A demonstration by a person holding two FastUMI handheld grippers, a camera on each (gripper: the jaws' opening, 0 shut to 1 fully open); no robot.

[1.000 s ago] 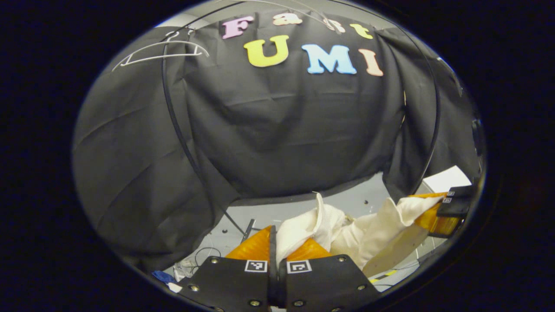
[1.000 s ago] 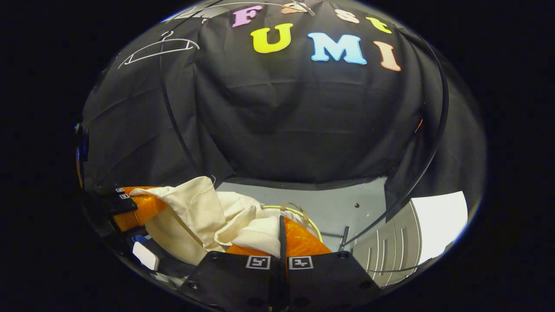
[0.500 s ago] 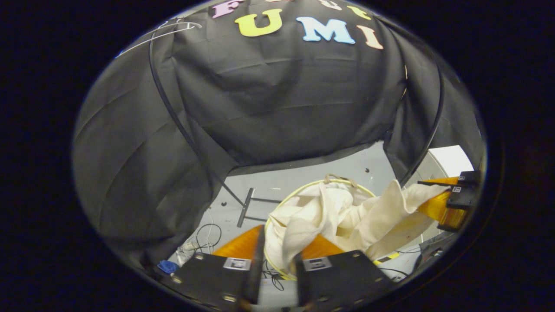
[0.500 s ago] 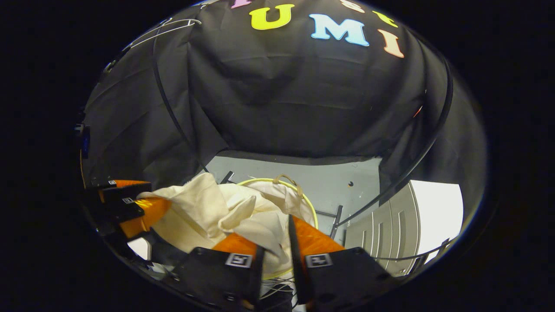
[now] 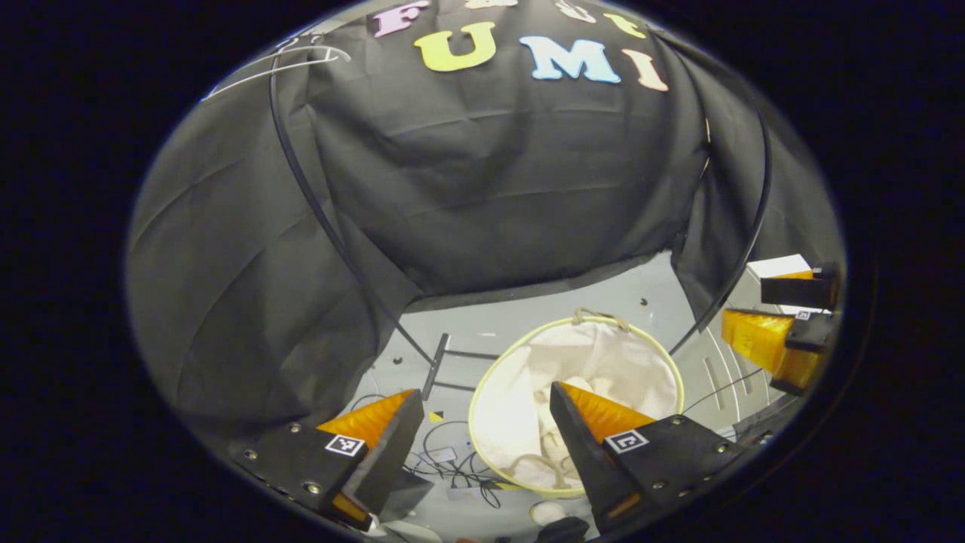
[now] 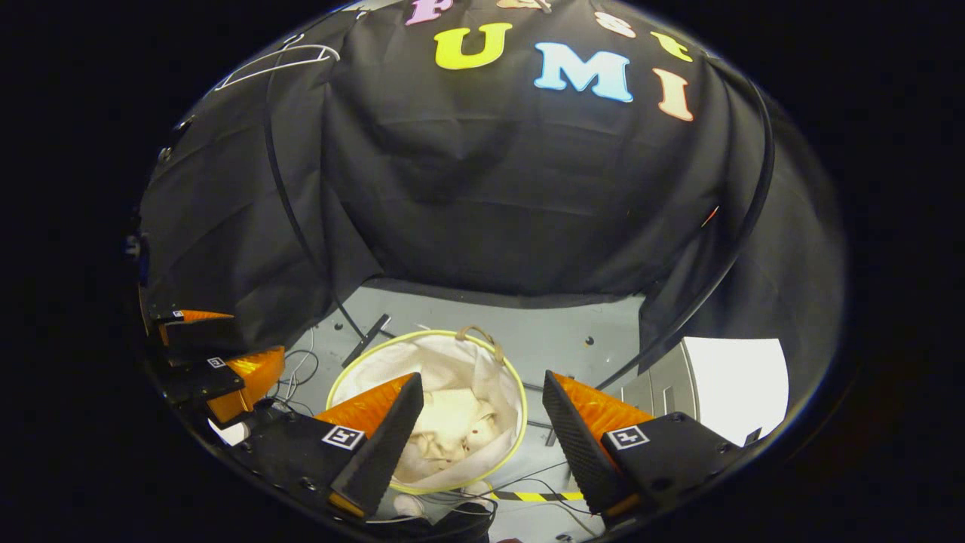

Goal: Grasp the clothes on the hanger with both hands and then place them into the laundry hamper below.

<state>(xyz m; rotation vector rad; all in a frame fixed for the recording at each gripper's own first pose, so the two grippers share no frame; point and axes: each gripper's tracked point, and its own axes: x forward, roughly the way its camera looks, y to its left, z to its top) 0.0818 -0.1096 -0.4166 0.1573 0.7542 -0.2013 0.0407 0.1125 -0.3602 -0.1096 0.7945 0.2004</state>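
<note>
Left gripper (image 5: 482, 392) jaws spread wide, holding nothing. Right gripper (image 6: 482, 377) the same, jaws apart and bare. Both hang above the laundry hamper (image 6: 522, 422) on the floor (image 6: 573, 339), and the cream clothes (image 6: 452, 426) lie crumpled inside, seemingly at the bottom. White hanger (image 6: 275, 64) up top left.

Clothes (image 5: 554, 392) in hamper (image 5: 494, 362); left hand-held gripper (image 5: 482, 400) open
</note>
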